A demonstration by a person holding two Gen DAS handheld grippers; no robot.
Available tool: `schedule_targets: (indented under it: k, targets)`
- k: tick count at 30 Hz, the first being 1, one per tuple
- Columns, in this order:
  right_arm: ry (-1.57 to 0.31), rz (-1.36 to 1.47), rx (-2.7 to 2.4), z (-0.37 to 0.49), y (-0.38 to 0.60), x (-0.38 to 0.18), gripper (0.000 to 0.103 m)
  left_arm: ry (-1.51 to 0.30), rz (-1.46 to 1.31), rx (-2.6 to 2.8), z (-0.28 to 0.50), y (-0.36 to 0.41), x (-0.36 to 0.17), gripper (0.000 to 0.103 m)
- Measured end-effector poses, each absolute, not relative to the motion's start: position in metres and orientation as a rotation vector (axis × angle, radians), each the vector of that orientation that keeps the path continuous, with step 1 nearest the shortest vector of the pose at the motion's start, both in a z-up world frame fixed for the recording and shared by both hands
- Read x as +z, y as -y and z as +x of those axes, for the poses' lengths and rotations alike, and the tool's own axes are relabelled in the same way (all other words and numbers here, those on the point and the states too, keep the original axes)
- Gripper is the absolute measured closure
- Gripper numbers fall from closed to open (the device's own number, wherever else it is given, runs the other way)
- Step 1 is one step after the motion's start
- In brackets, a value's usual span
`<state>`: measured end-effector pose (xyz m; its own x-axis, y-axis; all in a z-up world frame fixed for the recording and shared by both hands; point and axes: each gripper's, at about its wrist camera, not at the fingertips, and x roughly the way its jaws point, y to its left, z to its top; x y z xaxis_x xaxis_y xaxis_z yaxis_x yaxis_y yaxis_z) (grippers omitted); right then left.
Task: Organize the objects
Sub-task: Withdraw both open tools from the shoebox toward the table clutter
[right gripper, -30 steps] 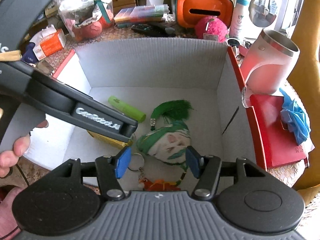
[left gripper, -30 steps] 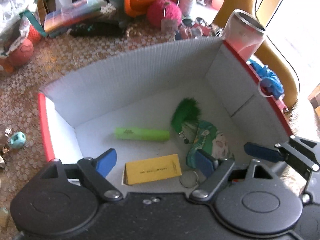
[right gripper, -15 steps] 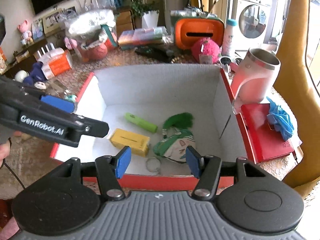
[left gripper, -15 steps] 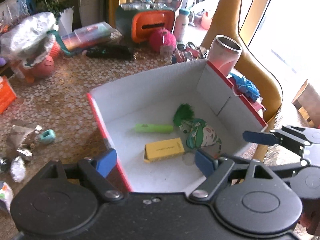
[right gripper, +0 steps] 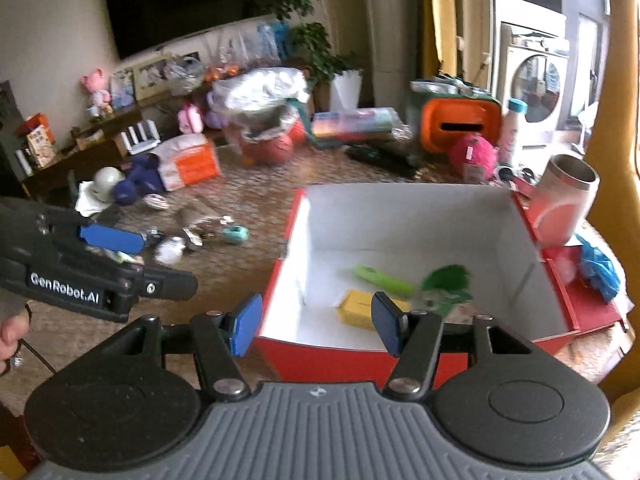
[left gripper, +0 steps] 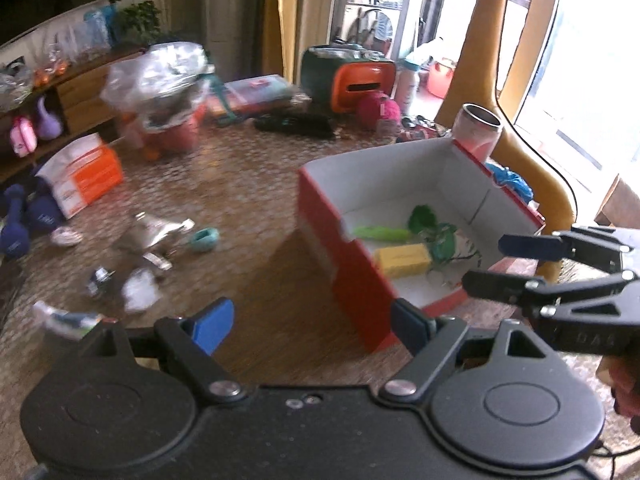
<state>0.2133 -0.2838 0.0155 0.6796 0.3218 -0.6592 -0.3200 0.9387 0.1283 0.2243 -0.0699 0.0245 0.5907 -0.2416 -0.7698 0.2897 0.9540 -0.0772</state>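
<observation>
Both of your grippers have pulled back and up out of the red box (right gripper: 340, 354), which a second ago filled both views. Your left gripper (left gripper: 310, 326) hangs with jaws spread and empty, the box ahead and right of them. Your right gripper (right gripper: 316, 324) hangs with jaws apart and empty, the box's near wall just beyond them. Inside lie a yellow block (right gripper: 356, 308), a green tube (right gripper: 384, 278) and a green tassel (right gripper: 448, 276).

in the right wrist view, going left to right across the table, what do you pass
left gripper → orange and white pack → teal ring → red box → yellow block → green tube → pink tumbler → blue scrunchie
</observation>
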Motion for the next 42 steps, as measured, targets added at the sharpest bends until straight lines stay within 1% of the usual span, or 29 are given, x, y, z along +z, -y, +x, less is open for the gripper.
schedule_targets:
  k: [2,4,9,13,16,18,22,27,34,38,42]
  targets:
    - [-0.737,0.010,0.376,0.208,0.271,0.016,0.042,-0.884,0.049,-0.298,0.215,0.053,0.023,0.017]
    - [-0.734,0.019,0.388,0.203,0.261,0.016,0.039,-0.880,0.033,-0.281,0.206,0.035,0.020,0.017]
    - [-0.726,0.025,0.433,0.190,0.232,0.013,0.038,-0.865,0.018,-0.223,0.186,-0.007,0.013,0.013]
    - [-0.707,0.016,0.461,0.185,0.211,0.009,0.032,-0.840,0.003,-0.166,0.174,-0.038,0.009,0.007]
    - [-0.711,0.020,0.481,0.184,0.197,0.005,0.030,-0.820,0.005,-0.112,0.168,-0.060,0.006,0.001]
    - [-0.715,0.025,0.490,0.184,0.188,0.000,0.027,-0.813,-0.009,-0.080,0.166,-0.073,0.002,0.001]
    - [-0.728,0.018,0.508,0.185,0.172,-0.009,0.024,-0.804,-0.068,-0.034,0.163,-0.097,-0.008,0.001]
    - [-0.758,0.016,0.518,0.190,0.160,-0.021,0.024,-0.804,-0.116,-0.004,0.160,-0.119,-0.020,0.001]
    - [-0.786,0.002,0.531,0.200,0.147,-0.029,0.024,-0.780,-0.113,0.017,0.164,-0.132,-0.034,0.000]
    - [-0.798,-0.016,0.540,0.206,0.138,-0.035,0.024,-0.777,-0.096,0.107,0.180,-0.140,-0.045,0.000]
    - [-0.819,-0.036,0.558,0.214,0.124,-0.047,0.024,-0.822,-0.154,0.155,0.202,-0.155,-0.056,0.000]
